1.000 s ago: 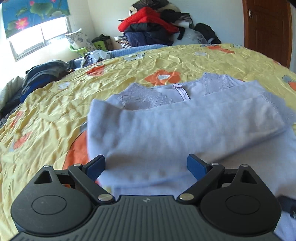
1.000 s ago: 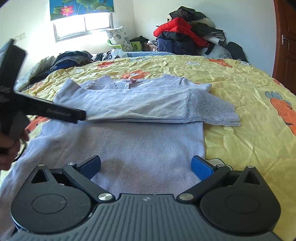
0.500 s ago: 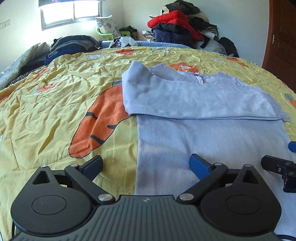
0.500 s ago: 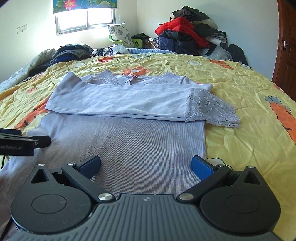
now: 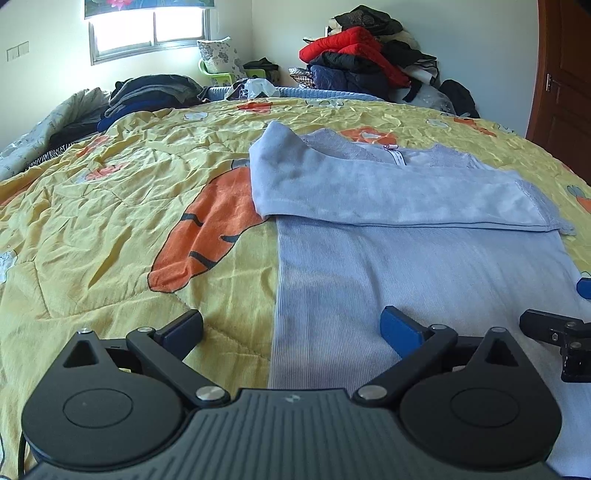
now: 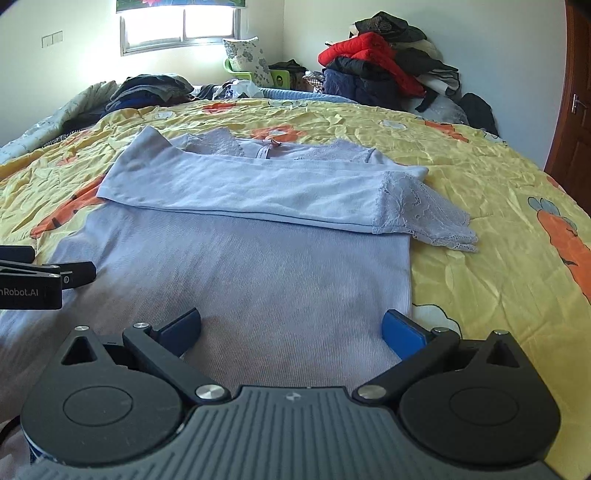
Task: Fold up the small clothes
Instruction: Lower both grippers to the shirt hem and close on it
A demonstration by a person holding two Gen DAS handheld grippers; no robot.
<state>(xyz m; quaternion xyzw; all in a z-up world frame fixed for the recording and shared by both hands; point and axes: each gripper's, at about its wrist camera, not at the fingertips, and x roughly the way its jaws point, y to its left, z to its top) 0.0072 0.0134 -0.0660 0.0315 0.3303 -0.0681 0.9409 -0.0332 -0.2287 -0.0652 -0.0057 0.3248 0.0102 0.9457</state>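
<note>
Bedroom, bed covered by a yellow quilt [image 5: 110, 229] with orange carrot prints; window [image 6: 181, 22] on the far wall, pile of dark and red clothes [image 6: 384, 74] stacked in the far corner, another heap of dark clothes [image 5: 147, 92] at the bed's far left edge. Pale lavender top [image 6: 258, 266] lies flat on the quilt, neckline away from the cameras, hem toward them. Both sleeves folded across the chest; the lace cuff [image 6: 424, 214] hangs slightly past the body's right edge. Left gripper [image 5: 291, 326] is spread wide, holding nothing, low over the top's left side edge: one finger over quilt, the other over fabric. Right gripper [image 6: 291, 328] also spread wide and empty, over the lower body of the top near its right edge. Each gripper's tip shows at the edge of the other's view.
</note>
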